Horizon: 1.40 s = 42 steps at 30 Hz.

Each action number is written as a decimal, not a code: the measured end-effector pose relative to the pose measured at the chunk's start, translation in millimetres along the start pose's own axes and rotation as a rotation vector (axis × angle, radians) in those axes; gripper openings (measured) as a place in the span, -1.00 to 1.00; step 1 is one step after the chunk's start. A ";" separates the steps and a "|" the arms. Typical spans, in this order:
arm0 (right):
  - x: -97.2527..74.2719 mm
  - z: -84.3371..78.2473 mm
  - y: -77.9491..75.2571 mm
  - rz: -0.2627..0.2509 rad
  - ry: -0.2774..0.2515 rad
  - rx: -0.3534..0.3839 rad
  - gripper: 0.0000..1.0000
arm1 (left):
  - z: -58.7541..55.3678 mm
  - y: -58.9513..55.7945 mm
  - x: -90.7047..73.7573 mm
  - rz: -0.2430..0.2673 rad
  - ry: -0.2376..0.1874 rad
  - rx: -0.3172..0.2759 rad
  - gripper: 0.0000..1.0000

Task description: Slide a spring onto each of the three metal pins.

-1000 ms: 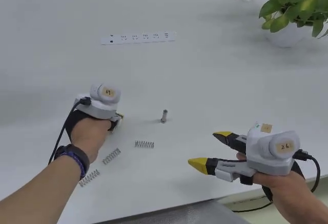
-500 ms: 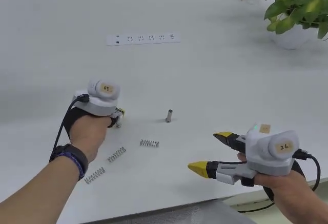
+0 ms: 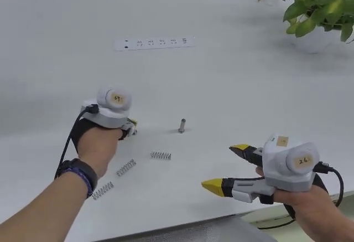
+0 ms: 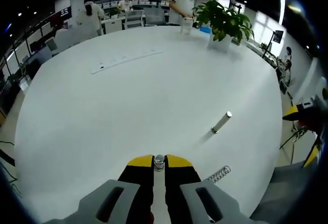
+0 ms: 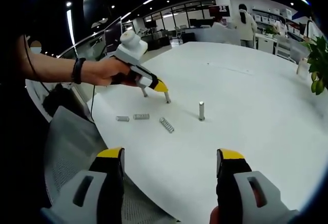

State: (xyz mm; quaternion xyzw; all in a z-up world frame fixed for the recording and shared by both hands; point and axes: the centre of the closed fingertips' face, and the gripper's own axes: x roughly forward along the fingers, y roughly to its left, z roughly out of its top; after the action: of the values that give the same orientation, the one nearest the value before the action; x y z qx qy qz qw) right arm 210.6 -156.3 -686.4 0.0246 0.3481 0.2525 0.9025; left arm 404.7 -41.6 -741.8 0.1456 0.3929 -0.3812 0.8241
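Three light, squashy springs lie at seven o'clock from the upright pin, best pinched mid-coil; left gripper seemingly clamps a second pin, right gripper gapes.

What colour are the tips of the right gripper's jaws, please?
Yellow, on the right gripper, clearest in the right gripper view.

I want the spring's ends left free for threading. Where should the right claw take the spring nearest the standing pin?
Probably round its middle, from above. The spring lies flat on the table, so only its top and sides are open; jaws across the middle leave both ends free. The right claw is open.
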 end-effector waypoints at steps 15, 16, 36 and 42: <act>-1.0 -5.3 1.8 0.003 0.010 0.000 0.48 | -1.6 -9.2 -1.4 -0.031 0.018 0.032 -1.00; -0.9 -5.1 1.8 0.002 0.009 0.000 0.48 | -1.7 -9.3 -1.4 -0.032 0.018 0.034 -1.00; -2.1 -6.8 -0.5 -0.005 0.009 0.009 0.44 | -0.6 -11.4 0.9 -0.039 0.019 0.039 -1.00; -1.9 -6.7 0.0 -0.004 0.008 0.010 0.44 | -1.9 -11.6 2.2 -0.039 0.026 0.042 -0.99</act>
State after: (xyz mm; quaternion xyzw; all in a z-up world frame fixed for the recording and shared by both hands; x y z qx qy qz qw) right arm 205.2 -158.1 -690.3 0.0274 0.3532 0.2489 0.9014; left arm 396.0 -49.5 -744.0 0.1603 0.3981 -0.4035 0.8081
